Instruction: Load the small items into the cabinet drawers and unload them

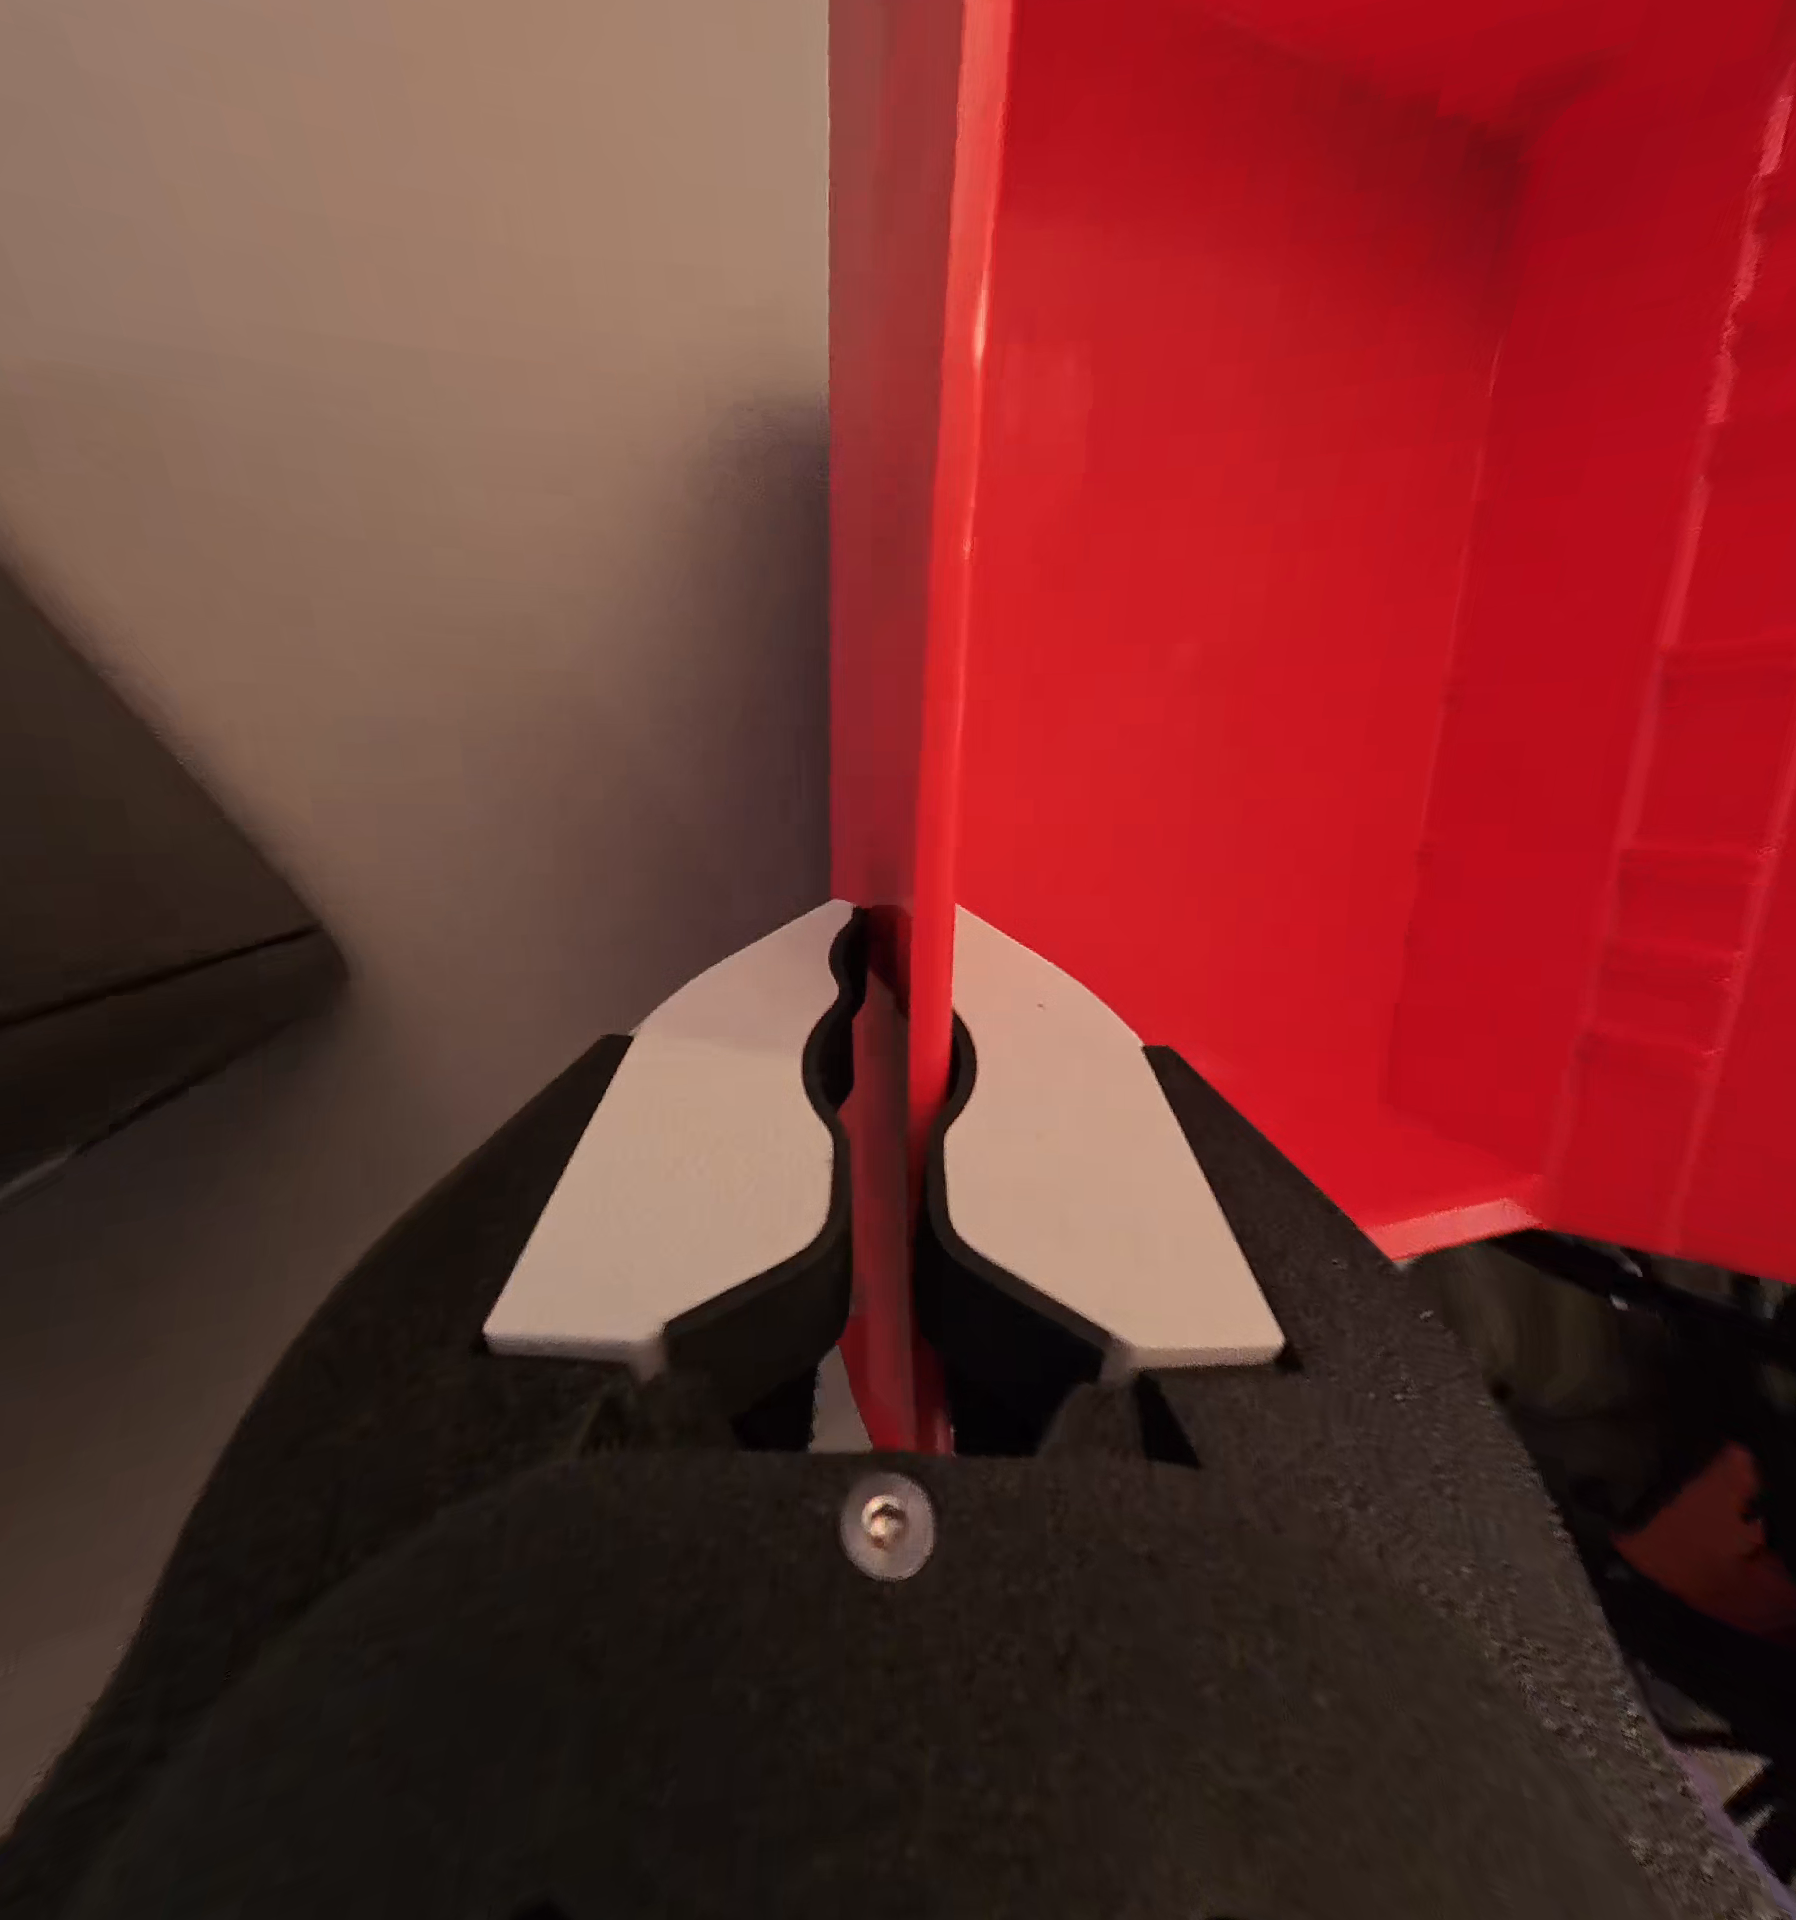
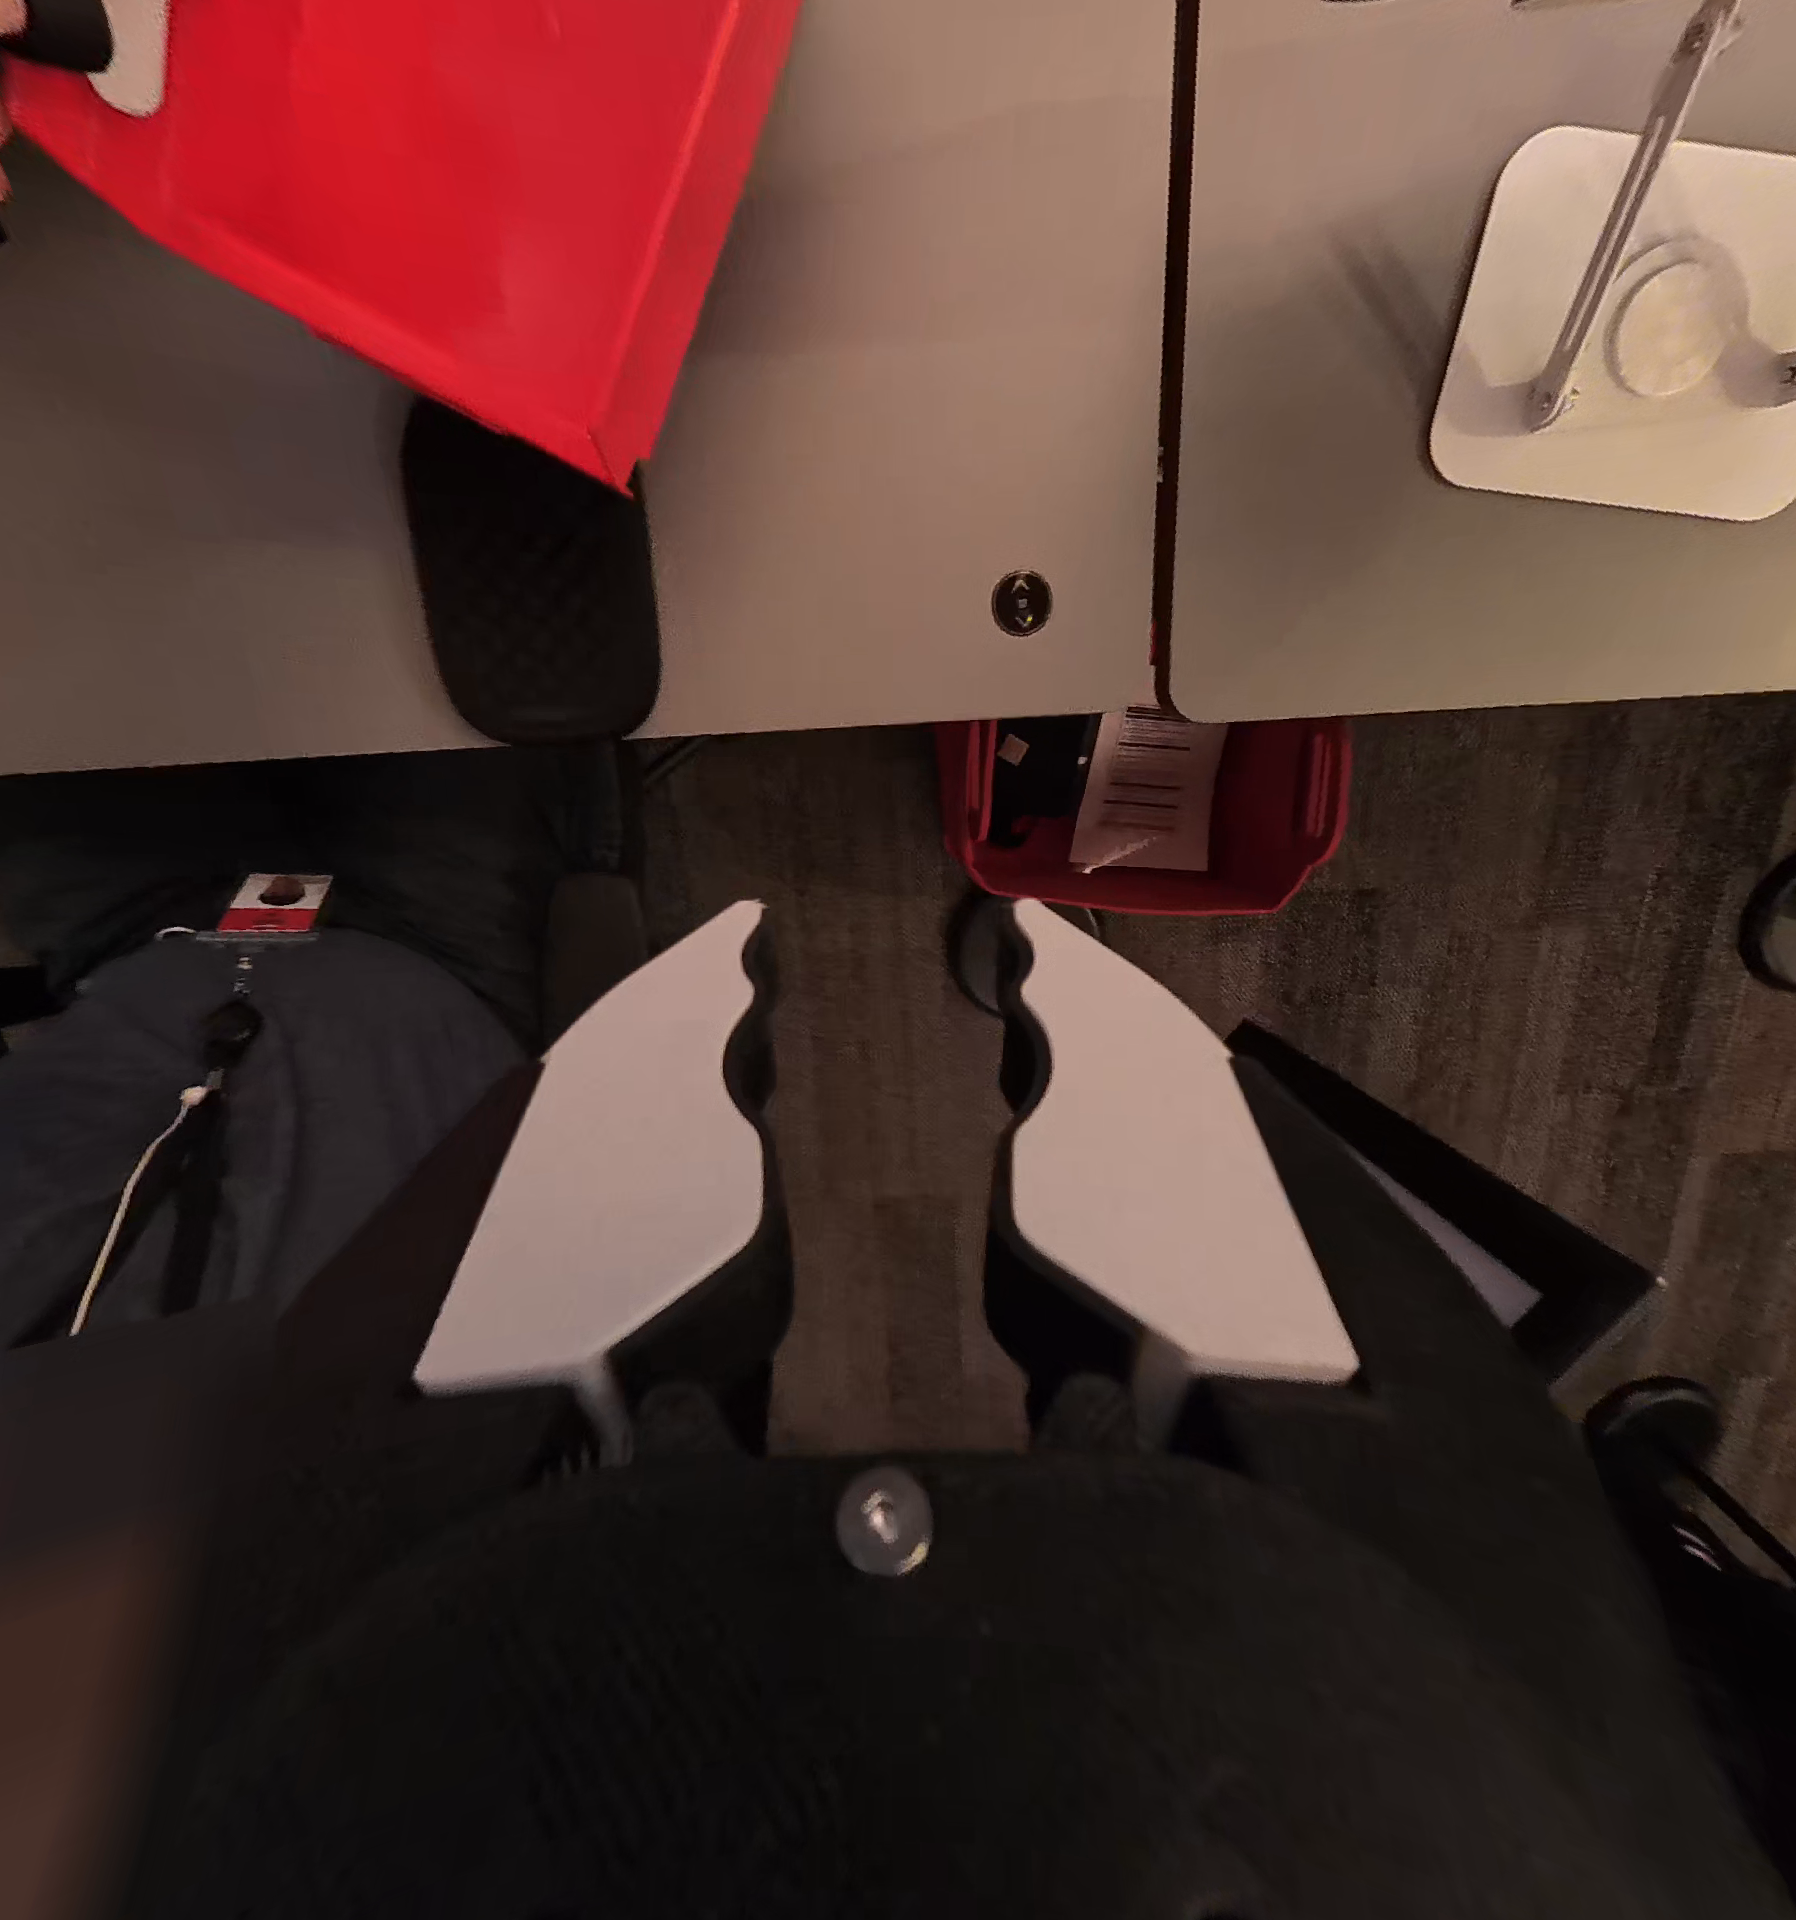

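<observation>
1. The left gripper [image 1: 899,925] pinches the thin wall of a red drawer [image 1: 1237,644], one finger outside it and one inside; the drawer's open interior extends ahead and to the right of the fingers.
2. In the right wrist view the same red drawer [image 2: 426,197] hangs tilted above the grey surface [image 2: 904,416], up and left of the right gripper, well apart from it.
3. The right gripper [image 2: 889,914] is spread wide with nothing between its fingers, above the carpeted floor [image 2: 1496,1039] just off the surface's edge.
4. A red bin [image 2: 1278,831] holding papers sits on the floor under the surface edge, just beyond the right gripper's tips.
</observation>
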